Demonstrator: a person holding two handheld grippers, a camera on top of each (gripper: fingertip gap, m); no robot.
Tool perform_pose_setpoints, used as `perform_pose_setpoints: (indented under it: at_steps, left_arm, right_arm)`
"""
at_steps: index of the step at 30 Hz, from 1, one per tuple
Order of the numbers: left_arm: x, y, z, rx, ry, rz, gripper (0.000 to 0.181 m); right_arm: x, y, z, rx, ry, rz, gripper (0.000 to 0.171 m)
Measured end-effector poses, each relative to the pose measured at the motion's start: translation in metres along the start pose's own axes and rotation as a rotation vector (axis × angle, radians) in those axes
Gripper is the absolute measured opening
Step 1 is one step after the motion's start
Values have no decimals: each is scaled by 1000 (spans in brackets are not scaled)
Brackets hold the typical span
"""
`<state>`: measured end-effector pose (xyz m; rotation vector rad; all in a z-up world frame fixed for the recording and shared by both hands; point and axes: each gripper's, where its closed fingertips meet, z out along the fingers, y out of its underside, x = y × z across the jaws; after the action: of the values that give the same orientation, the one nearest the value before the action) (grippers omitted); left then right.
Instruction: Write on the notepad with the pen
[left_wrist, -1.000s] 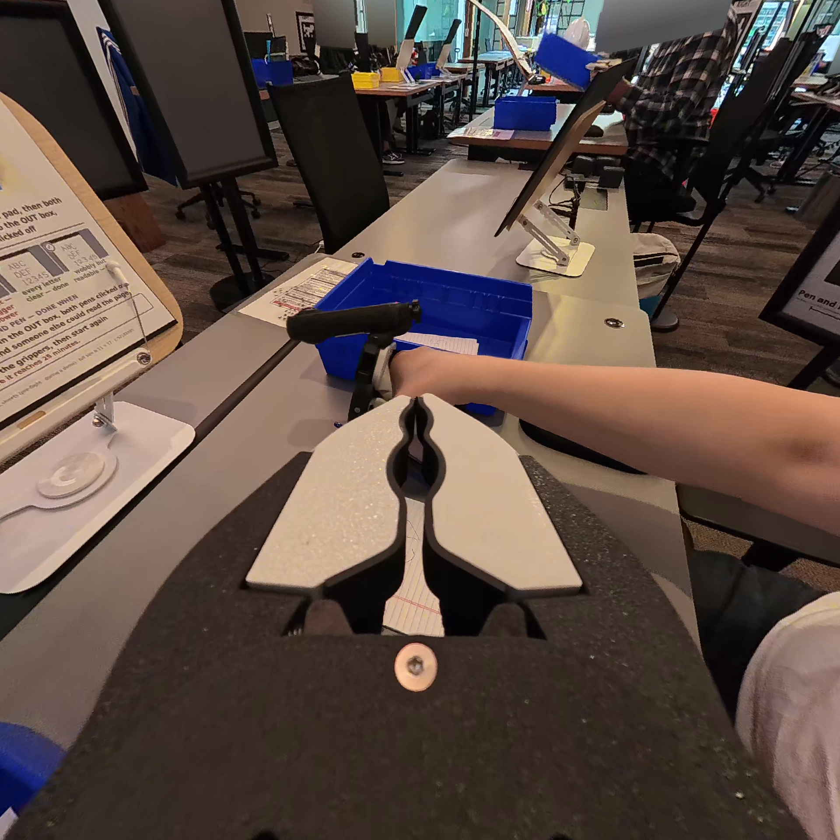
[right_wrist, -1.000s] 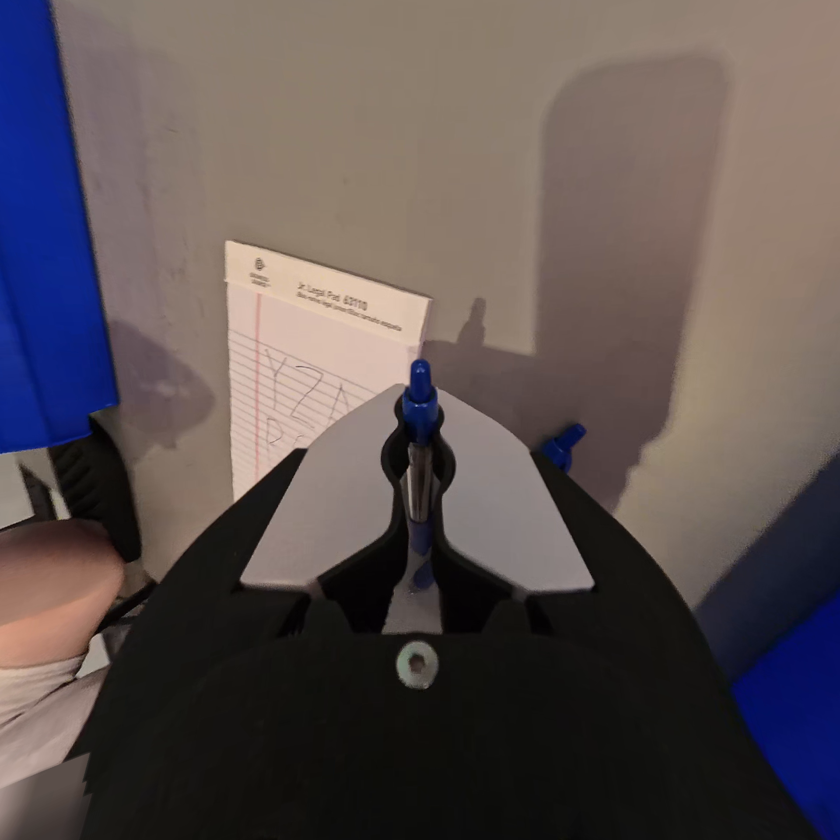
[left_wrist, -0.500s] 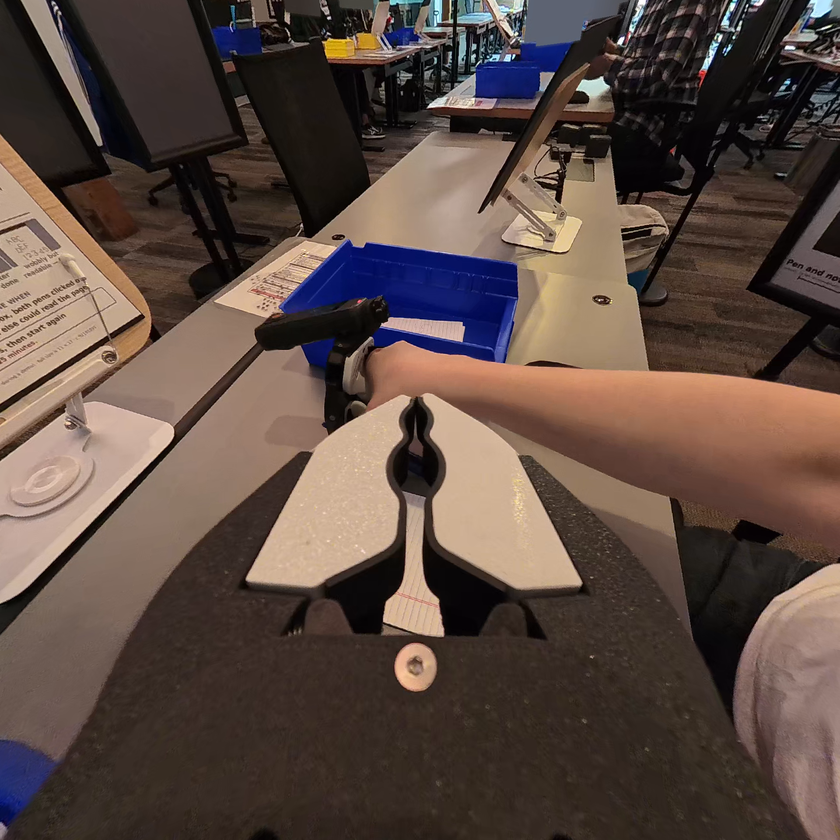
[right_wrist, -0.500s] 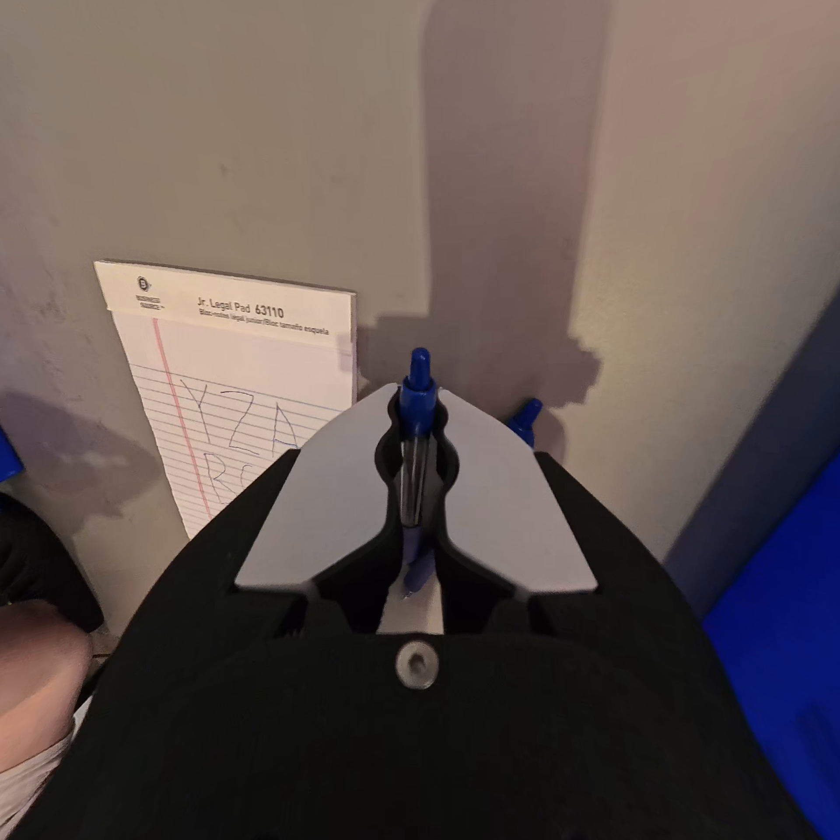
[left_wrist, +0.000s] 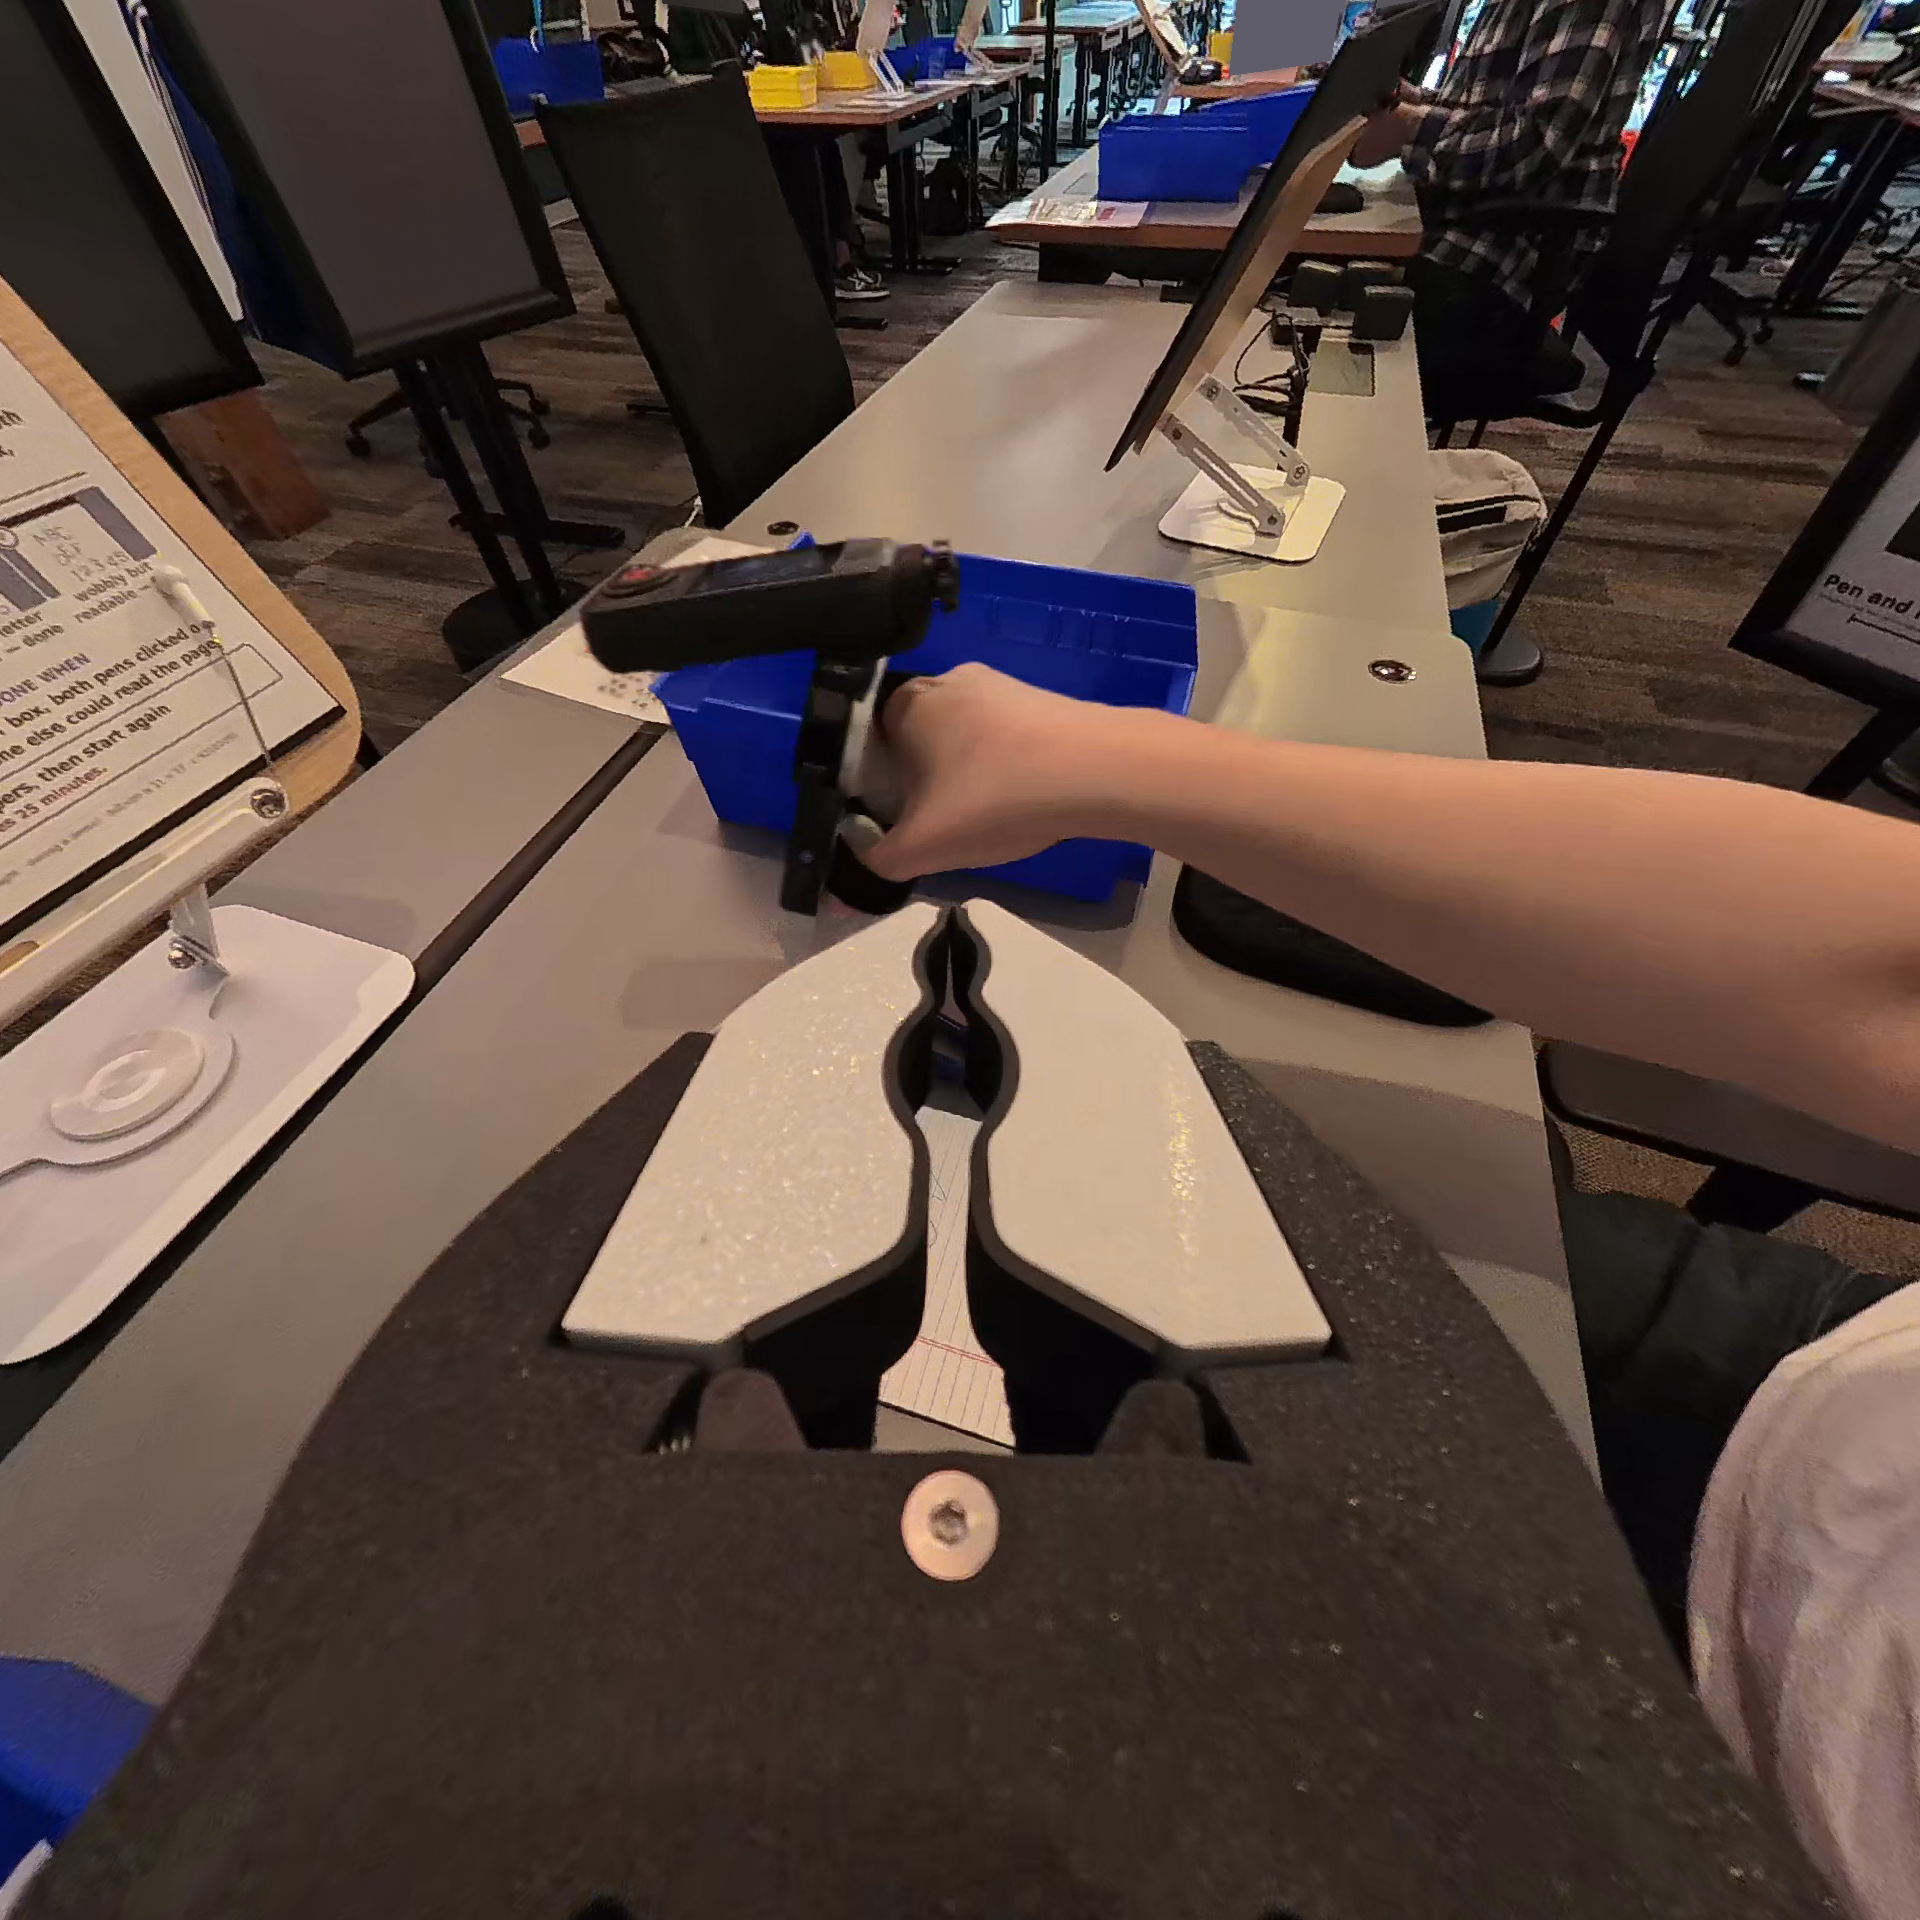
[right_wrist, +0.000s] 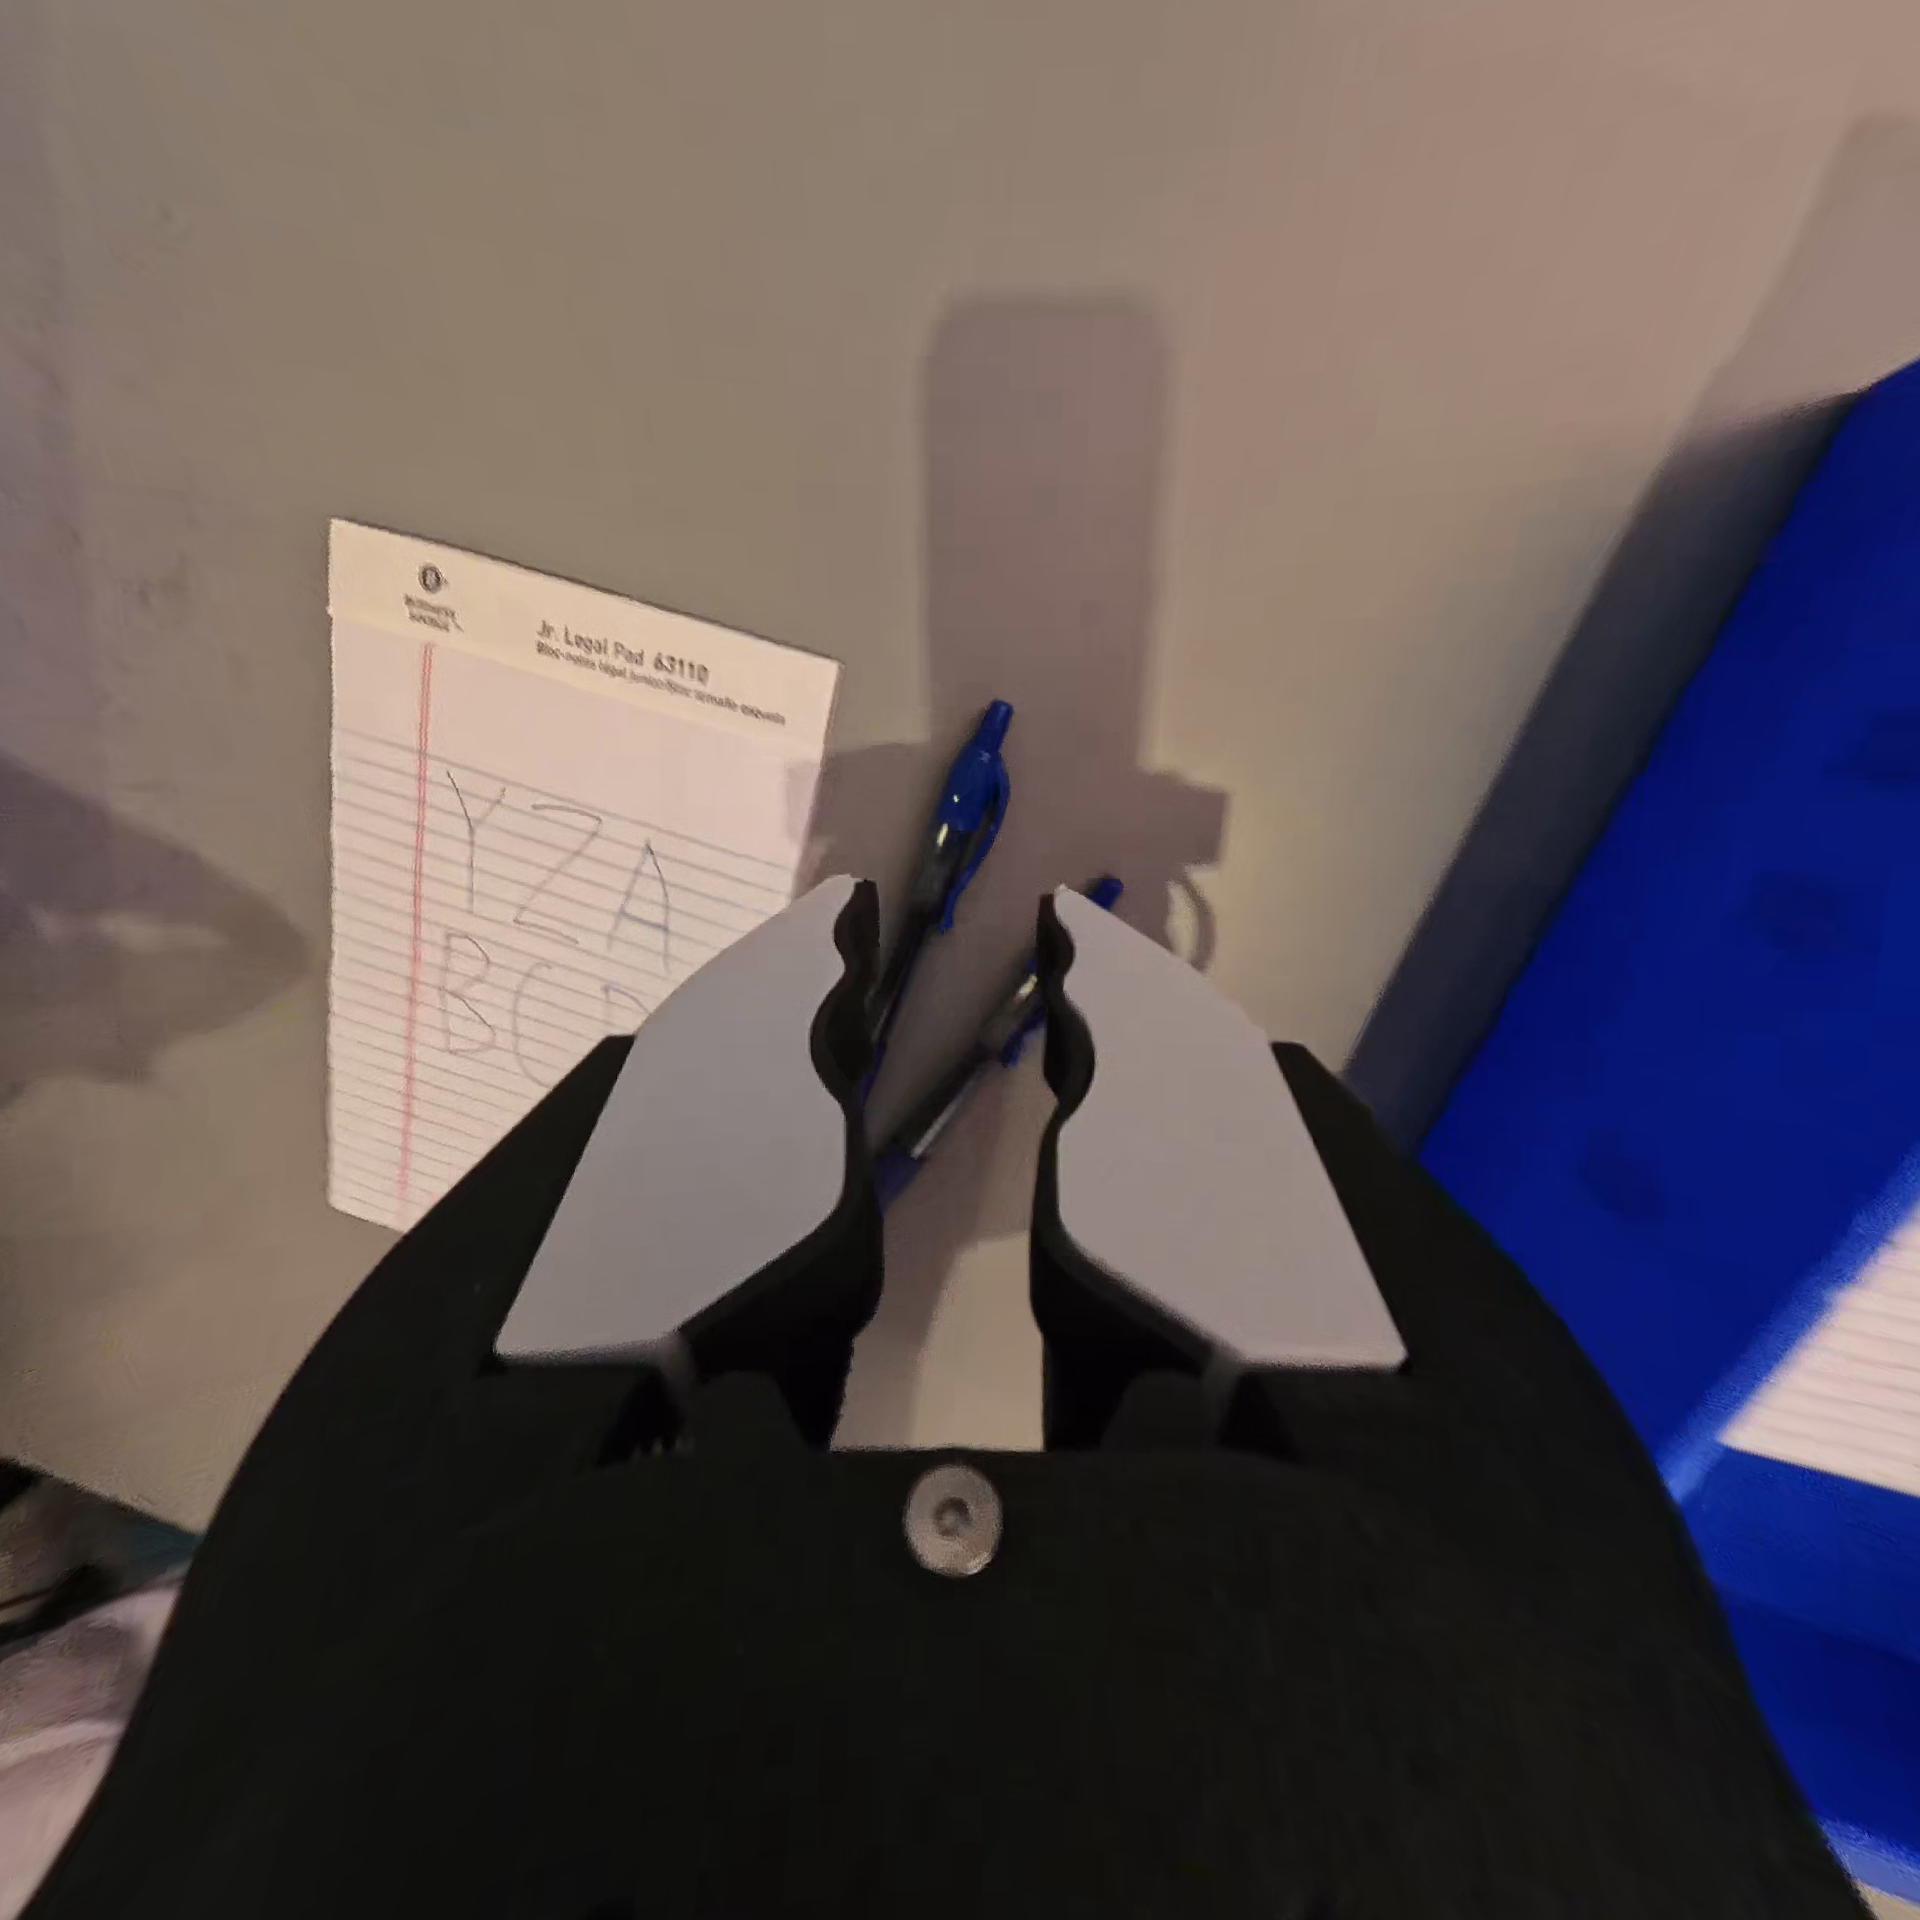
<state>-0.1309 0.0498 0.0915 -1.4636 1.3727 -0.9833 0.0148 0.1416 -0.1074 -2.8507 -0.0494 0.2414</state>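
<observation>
The white lined notepad (right_wrist: 561, 831) lies flat on the grey table (right_wrist: 1143, 312) and bears some handwriting. Two blue pens lie side by side on the table just right of it, one (right_wrist: 961, 821) farther and one (right_wrist: 1023, 997) nearer. My right gripper (right_wrist: 956, 899) is open and empty above them, its jaws spread either side of the pens. My left gripper (left_wrist: 951, 920) is shut, and a strip of the notepad (left_wrist: 945, 1330) shows under it through the gap. A person's hand (left_wrist: 966, 758) holds the right gripper just beyond my left fingertips.
A blue bin (right_wrist: 1714, 935) stands close right of the pens with a white pad (right_wrist: 1849, 1371) in it; it also shows in the left wrist view (left_wrist: 1070, 644). An instruction board on a white stand (left_wrist: 156, 1091) is at the left. A tilted panel on a stand (left_wrist: 1247, 509) sits farther along the table. The left gripper's tips are roughly 25 centimetres from the right gripper's.
My right gripper has opened and let go of the pen, which now lies on the table beside the other pen. The right gripper has drawn back and up. My left gripper stays shut.
</observation>
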Motion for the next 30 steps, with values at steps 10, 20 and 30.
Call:
perform_pose_setpoints:
  at_steps: [10,20,30]
  left_arm:
    - [-11,4,-1,-15,-39,-1,0]
    - [-21,9,-2,-43,-87,9,0]
    - [-40,10,-17,-54,-178,20,0]
  right_arm:
    - [20,41,21,-3,88,-17,31]
    - [26,46,37,-76,162,-58,24]
    - [29,42,38,-107,141,-187,18]
